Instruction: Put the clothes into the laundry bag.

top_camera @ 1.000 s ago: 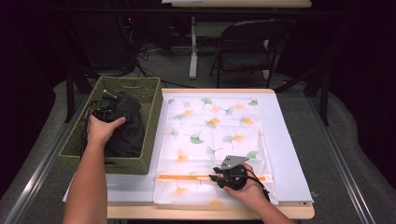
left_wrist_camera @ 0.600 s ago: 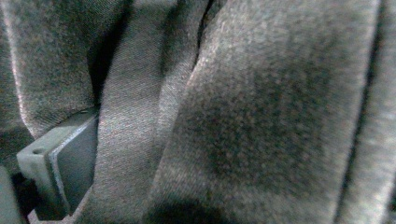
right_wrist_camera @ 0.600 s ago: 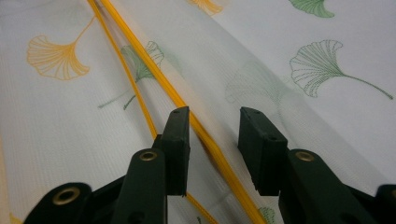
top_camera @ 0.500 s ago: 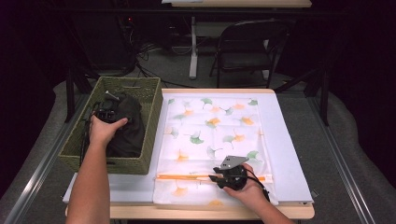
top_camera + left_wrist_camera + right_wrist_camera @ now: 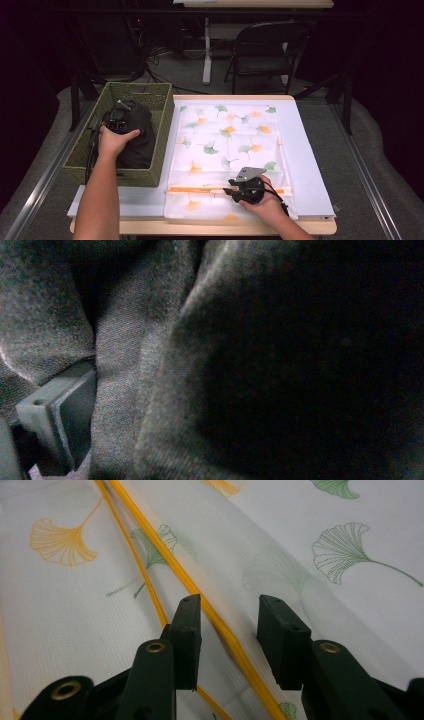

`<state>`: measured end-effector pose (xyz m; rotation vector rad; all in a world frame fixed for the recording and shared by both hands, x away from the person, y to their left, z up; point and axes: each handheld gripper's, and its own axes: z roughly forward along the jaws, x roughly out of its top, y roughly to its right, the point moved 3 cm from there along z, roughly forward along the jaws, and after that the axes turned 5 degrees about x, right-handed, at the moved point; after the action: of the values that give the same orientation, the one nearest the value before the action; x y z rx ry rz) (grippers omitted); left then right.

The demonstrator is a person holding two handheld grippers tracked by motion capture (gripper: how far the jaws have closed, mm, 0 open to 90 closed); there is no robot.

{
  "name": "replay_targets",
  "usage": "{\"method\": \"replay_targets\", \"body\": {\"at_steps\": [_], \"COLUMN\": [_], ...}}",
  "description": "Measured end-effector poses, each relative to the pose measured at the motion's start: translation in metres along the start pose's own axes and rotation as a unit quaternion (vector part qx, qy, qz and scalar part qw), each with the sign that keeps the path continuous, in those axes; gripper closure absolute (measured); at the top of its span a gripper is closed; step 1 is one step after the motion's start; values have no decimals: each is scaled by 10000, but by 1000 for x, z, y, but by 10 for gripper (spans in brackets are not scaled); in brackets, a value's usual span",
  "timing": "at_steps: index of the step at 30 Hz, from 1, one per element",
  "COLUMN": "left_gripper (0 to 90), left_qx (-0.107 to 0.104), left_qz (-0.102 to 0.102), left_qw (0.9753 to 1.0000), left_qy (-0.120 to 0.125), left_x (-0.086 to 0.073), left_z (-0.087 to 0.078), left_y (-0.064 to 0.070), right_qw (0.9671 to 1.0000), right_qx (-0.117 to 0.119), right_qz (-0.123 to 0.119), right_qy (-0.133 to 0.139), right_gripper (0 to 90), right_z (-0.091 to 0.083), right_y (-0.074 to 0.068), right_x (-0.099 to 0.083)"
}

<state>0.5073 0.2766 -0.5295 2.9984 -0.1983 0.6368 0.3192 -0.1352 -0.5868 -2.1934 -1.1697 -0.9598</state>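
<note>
A dark grey garment (image 5: 138, 145) lies bundled in a green woven basket (image 5: 137, 89) at the table's left. My left gripper (image 5: 120, 119) is pushed down into it. In the left gripper view one jaw stands far to the lower left and grey cloth (image 5: 150, 365) crowds the space beside it, hiding the other jaw. A white mesh bag (image 5: 225, 135) printed with ginkgo leaves lies flat mid-table, with an orange zipper (image 5: 195, 189) across its near end. My right gripper (image 5: 228, 191) rests there, open, its jaws (image 5: 230, 605) on either side of the zipper line (image 5: 220, 625).
The bag lies on a white sheet (image 5: 310, 165) that covers the wooden table. The basket overhangs the table's left side. A folding chair (image 5: 265, 50) and a table leg stand beyond the far edge.
The left hand has shifted slightly on the garment in the basket. The right gripper has stayed at the zipper.
</note>
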Motion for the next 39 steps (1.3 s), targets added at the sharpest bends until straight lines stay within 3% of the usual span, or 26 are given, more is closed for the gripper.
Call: {"method": "replay_targets", "body": {"at_steps": [6, 12, 32, 33, 34, 36, 39], "left_gripper": [0, 0, 10, 10, 76, 127, 152], "left_qx": [45, 255, 244, 148, 148, 96, 91], "left_qz": [35, 103, 158, 157, 157, 163, 169], "left_qw": [10000, 9996, 9996, 9997, 9997, 9998, 9998], "left_qy": [42, -43, -32, -93, -93, -81, -77], "left_x": [-2, 0, -3, -4, -4, -5, -4], "left_z": [2, 5, 11, 11, 11, 11, 10], "left_y": [1, 7, 6, 4, 4, 3, 3], "right_qw": [10000, 10000, 10000, 10000, 10000, 10000, 10000], "right_qx": [-10, -1, -10, -10, -10, -4, 5], "right_qz": [-21, -16, -31, -31, -31, -55, -56], "right_qy": [0, 2, -2, -2, -2, -8, -9], "right_gripper": [617, 614, 609, 609, 609, 604, 603], "right_z": [0, 0, 0, 0, 0, 0, 0], "right_y": [0, 0, -1, -1, -1, -1, 0], "right_x": [0, 0, 0, 0, 0, 0, 0]}}
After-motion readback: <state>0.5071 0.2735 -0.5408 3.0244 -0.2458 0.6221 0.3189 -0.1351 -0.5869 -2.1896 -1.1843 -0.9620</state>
